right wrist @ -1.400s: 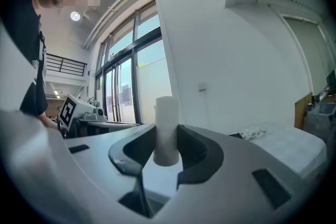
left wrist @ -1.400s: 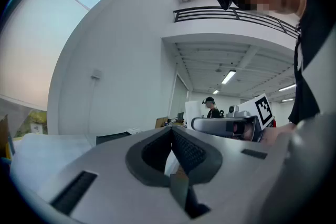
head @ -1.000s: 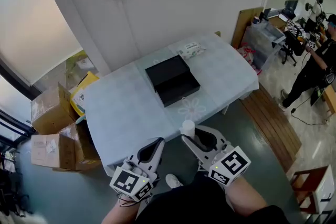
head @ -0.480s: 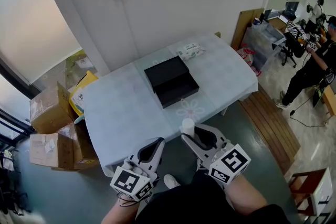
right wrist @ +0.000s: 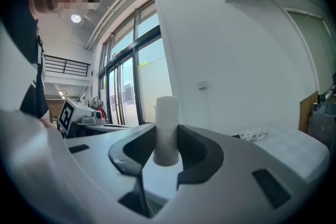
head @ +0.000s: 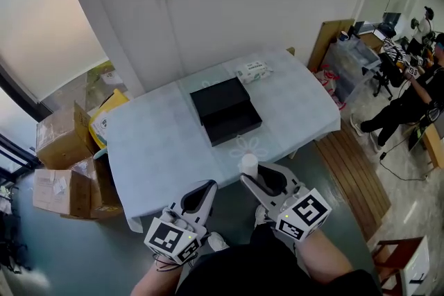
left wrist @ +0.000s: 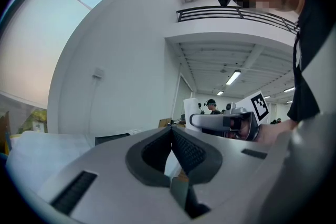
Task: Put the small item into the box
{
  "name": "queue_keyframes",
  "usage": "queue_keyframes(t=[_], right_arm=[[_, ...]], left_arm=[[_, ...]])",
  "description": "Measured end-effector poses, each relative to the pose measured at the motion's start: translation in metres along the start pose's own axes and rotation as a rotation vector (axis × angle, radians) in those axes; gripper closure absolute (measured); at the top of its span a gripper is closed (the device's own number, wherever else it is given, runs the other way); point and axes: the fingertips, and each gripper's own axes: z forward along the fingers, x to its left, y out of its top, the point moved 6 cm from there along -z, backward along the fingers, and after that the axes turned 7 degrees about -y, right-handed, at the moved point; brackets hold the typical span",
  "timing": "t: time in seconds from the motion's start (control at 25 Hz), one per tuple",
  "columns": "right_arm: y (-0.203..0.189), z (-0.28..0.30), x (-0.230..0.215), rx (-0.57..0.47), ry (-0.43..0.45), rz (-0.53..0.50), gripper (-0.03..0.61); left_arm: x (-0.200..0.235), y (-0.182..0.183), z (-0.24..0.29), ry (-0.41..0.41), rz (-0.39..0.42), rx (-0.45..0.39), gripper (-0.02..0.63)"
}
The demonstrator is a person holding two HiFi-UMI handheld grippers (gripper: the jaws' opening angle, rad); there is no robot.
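Note:
An open black box with its lid beside it lies on the pale blue table, toward the far side. My right gripper is shut on a small white cylinder, held upright near the table's front edge. In the right gripper view the cylinder stands between the two jaws. My left gripper hangs beside it, below the table edge, jaws shut together with nothing between them.
A white wipes packet lies behind the box. Cardboard boxes stand on the floor at the left. A wooden pallet lies to the right. A person is at desks far right.
Both grippers stay in place with the cylinder held. The head view has shifted slightly, so the table appears a little further away and to the right.

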Motion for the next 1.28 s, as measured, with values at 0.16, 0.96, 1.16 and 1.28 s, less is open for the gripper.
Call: queue_keyframes(t=[0.16,0.96,1.16,1.28], right_arm=[[0.006,0.006,-0.016,0.003,0.023,-0.002,0.446],[0.001,0.028,-0.145,0.027,0.154,0.053,0.446],[0.005,0.031,-0.170,0.031,0.203,0.036,0.446],[0.011,0.032,-0.180,0.026,0.234,0.014,0.446]], left_arm=[[0.002,0.000,0.012,0.025,-0.008,0.004,0.606],[0.003,-0.018,0.123,0.153,-0.022,0.059,0.606],[0.000,-0.017,0.143,0.207,-0.014,0.034,0.606],[-0.003,-0.014,0.153,0.236,-0.005,0.010,0.606]])
